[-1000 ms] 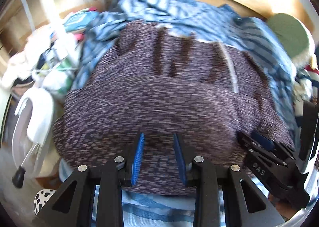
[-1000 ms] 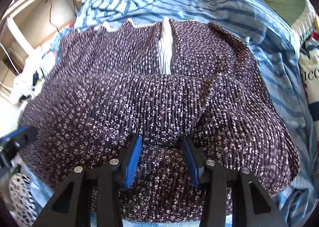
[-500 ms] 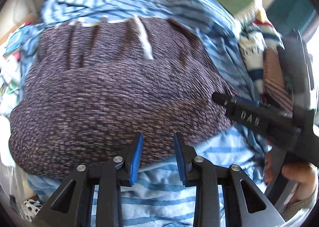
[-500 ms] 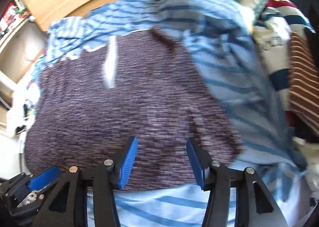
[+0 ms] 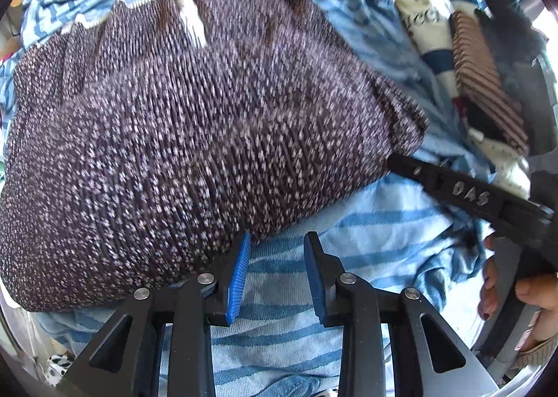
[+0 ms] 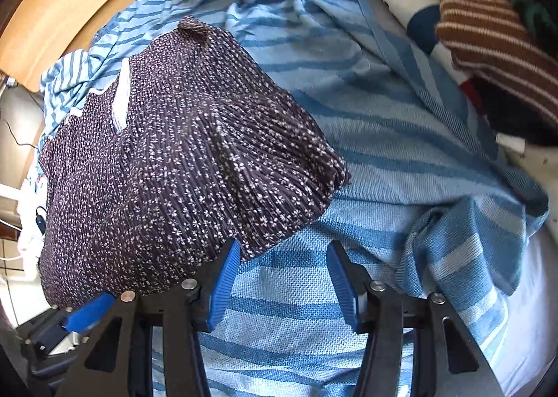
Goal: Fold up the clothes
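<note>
Clothes to fold lay on a bed: one dark purple garment (image 5: 195,125) with tiny white flowers sat on a blue striped blanket (image 5: 376,229). In the left wrist view it filled the picture from about 9 o'clock to the middle. It had a white strip (image 5: 190,18) near its top edge, at about 11 o'clock.

The left tongs (image 5: 277,273) were partly open, with a narrow gap. Nothing was between their blue pads (image 5: 239,275). They pointed down at the blanket, and the garment's lower edge lay just beside the pad nearer the cloth.

The right tongs (image 6: 284,287) stood wider and held nothing. Only striped blanket showed between them. The garment's corner (image 6: 334,170) lay up at about 1 o'clock from these tongs, and its lower edge came close to the pad on that side.

In the left wrist view, the right tongs showed at 3 o'clock as a black bar (image 5: 467,193) with its tip near the garment's corner. A person's hand (image 5: 519,296) held their handle at about 4 o'clock.

A pile of other clothes (image 6: 481,13) sat at 1 o'clock in the right wrist view, with a brown striped piece on top. A wooden headboard (image 6: 69,2) curved along 11 o'clock.
</note>
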Available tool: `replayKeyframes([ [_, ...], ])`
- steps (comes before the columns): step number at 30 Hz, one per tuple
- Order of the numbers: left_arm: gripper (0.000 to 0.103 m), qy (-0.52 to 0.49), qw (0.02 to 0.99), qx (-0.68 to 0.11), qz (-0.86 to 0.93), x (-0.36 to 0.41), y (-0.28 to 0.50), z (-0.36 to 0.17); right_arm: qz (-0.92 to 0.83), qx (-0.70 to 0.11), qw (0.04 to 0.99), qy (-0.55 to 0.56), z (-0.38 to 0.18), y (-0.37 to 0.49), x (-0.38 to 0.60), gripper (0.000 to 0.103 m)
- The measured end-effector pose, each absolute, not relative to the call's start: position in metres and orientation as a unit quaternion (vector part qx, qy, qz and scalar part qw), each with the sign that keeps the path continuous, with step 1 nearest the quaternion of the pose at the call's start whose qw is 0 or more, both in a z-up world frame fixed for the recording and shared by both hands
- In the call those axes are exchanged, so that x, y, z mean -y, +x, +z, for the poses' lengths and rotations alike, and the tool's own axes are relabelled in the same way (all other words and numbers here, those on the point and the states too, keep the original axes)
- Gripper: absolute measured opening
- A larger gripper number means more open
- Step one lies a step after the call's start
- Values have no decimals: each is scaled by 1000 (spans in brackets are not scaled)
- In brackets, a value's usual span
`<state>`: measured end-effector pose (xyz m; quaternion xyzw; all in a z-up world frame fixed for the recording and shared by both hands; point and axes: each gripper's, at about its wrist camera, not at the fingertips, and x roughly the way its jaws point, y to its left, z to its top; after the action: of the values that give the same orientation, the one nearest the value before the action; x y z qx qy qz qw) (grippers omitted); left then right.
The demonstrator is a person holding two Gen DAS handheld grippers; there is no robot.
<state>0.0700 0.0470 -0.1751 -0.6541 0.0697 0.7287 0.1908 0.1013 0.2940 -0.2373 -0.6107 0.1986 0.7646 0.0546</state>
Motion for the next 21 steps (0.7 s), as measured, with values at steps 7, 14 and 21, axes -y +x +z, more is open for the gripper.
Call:
replayKeyframes([
  [7, 33, -679, 180, -84, 707, -49, 72, -187, 762, -202, 49, -613, -246, 101, -296, 57],
  [14, 33, -679, 185, -78, 706, -44, 71, -177, 763, -242, 33, -599, -239, 104, -300, 61],
  [21, 64, -628, 186, -56, 753, -27, 62, -123, 780, -242, 58, -575, -228, 111, -309, 62],
])
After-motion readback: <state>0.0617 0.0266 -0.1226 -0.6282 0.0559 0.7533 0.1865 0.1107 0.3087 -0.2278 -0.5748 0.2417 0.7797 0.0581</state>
